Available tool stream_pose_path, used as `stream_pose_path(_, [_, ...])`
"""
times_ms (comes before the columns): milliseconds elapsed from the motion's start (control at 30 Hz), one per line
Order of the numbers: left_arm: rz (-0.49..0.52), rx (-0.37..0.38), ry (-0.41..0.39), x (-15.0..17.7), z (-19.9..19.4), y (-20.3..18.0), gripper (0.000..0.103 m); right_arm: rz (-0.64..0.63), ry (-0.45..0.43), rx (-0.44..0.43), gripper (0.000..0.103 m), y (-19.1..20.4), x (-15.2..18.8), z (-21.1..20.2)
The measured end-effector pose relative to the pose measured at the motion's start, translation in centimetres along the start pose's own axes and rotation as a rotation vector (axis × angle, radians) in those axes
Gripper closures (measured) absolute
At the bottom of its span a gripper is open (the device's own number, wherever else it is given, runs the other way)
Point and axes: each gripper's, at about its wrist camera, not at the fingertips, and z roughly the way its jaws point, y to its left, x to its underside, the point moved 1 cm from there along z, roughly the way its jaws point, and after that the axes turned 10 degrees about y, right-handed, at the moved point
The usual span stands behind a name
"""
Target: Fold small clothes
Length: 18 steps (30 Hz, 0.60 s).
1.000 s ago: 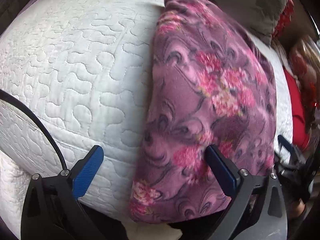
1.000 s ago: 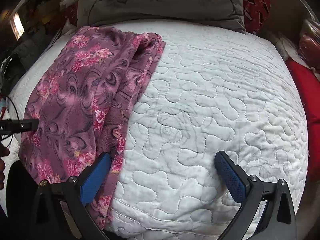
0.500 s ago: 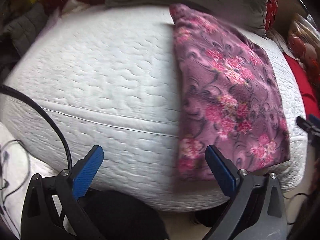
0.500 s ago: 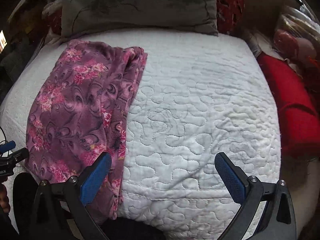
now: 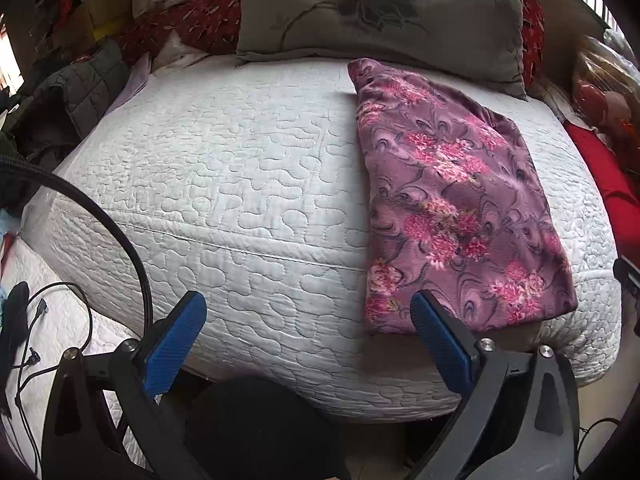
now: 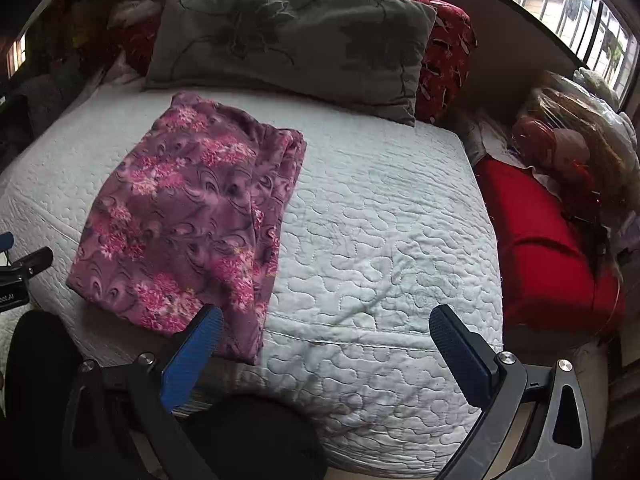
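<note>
A purple garment with pink flowers lies folded into a flat rectangle on the white quilted mattress. In the right wrist view the same garment sits left of centre, its near edge at the mattress front. My left gripper is open, held back from the mattress front edge, with nothing between its blue pads. My right gripper is open too, off the near edge, right of the garment and apart from it. The left gripper's tip shows at the left border.
A grey pillow and a red patterned cushion lie at the head of the mattress. A red cushion and bagged items stand on the right. Dark clothes pile on the left. Cables trail at the lower left.
Both grippers have pulled back and away from the garment, so the whole mattress now shows. The folded garment lies still where it was.
</note>
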Motion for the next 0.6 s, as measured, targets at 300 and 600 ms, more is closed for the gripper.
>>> stream_pose_path(300, [0.047,0.061,0.006,0.2,-1.0,-1.5,0.001,0.065,-0.016,-0.055,0.0,-0.6,-0.1,-0.4])
stream_pose_path(600, [0.091,0.069,0.027,0.5,-0.8,-3.2,0.001,0.099,0.003,-0.062,0.0,-1.5,0.2,0.2])
